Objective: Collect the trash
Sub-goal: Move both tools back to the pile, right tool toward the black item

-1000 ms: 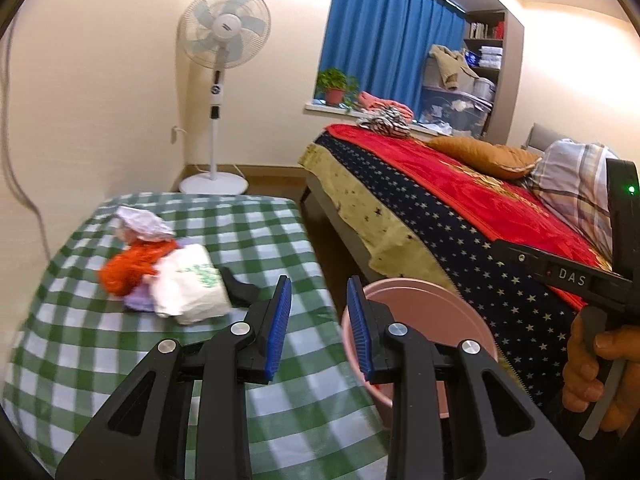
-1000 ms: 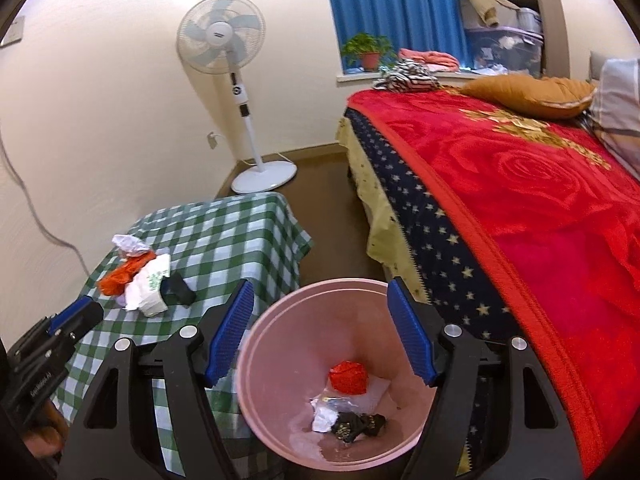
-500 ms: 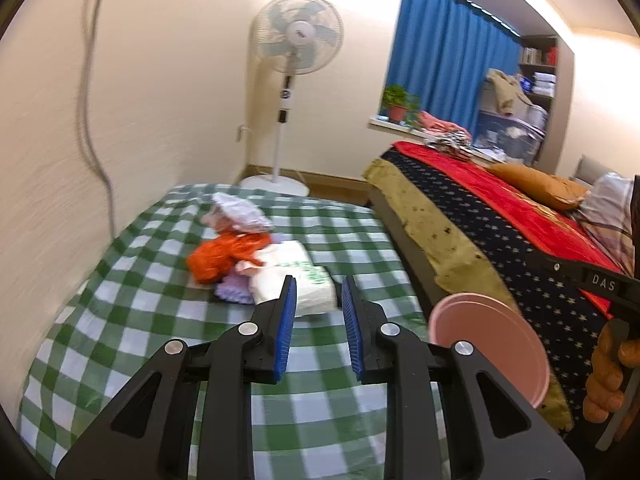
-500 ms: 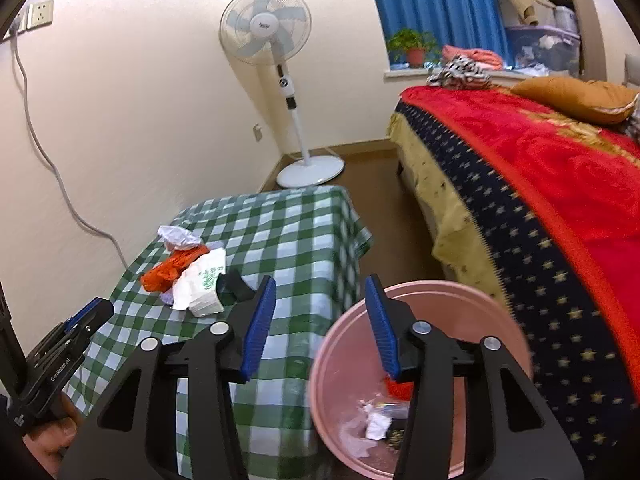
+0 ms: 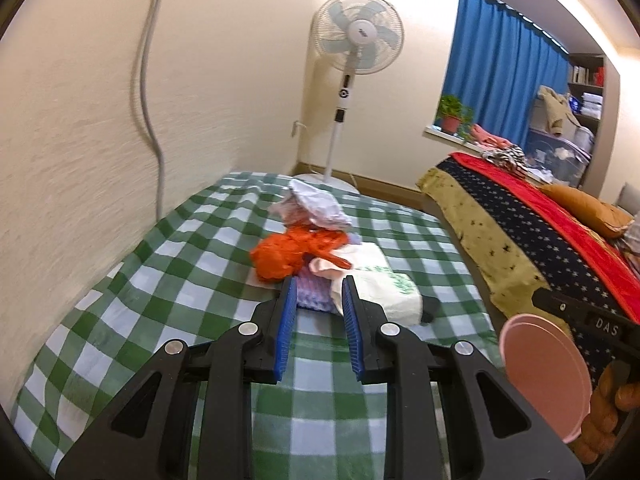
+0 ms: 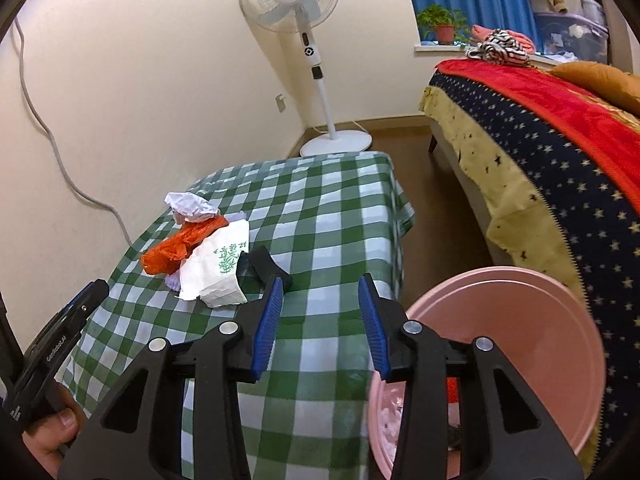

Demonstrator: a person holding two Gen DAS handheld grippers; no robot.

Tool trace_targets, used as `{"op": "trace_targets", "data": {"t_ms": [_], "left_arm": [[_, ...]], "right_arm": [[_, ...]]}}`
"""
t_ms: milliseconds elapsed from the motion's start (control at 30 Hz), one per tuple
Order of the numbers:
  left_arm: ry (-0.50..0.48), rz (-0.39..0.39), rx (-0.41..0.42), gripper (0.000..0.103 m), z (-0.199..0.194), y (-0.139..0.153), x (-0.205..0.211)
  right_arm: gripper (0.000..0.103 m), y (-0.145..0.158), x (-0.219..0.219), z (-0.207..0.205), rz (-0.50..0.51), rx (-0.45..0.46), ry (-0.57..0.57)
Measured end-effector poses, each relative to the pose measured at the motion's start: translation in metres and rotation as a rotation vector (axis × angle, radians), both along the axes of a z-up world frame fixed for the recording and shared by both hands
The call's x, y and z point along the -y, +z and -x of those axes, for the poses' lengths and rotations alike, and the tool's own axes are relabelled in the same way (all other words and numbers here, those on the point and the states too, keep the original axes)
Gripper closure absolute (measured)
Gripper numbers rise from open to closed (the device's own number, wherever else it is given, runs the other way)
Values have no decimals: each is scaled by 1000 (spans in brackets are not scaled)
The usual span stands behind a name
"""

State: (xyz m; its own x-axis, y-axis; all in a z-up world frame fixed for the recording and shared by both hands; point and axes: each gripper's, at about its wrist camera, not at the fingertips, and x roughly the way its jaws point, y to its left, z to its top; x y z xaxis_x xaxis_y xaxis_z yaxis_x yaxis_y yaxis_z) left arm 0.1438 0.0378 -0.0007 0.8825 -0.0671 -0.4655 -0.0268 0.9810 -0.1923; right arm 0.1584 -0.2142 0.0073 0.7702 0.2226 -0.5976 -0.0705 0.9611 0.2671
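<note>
Trash [image 5: 320, 256] lies heaped mid-frame on the checked table [image 5: 168, 280], just beyond the left gripper [image 5: 318, 312], whose jaws stand parted and empty. The right gripper [image 6: 322, 320] hangs open too, beside the pink bin [image 6: 520, 320] at lower right. Best to pinch one loose piece, perhaps the white packet [image 5: 384, 288], without snagging the cloth.
</note>
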Motion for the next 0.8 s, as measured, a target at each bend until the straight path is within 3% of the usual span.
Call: {"op": "trace_targets", "data": {"t_ms": [567, 700, 800], "left_arm": [[66, 58, -28, 79, -49, -22, -22], [69, 73, -37, 69, -60, -26, -22], [75, 89, -55, 68, -69, -30, -24]], "right_arm": [[62, -43, -37, -68, -76, -81, 12], [62, -54, -37, -79, -95, -112, 2], [62, -58, -37, -84, -109, -126, 0]]}}
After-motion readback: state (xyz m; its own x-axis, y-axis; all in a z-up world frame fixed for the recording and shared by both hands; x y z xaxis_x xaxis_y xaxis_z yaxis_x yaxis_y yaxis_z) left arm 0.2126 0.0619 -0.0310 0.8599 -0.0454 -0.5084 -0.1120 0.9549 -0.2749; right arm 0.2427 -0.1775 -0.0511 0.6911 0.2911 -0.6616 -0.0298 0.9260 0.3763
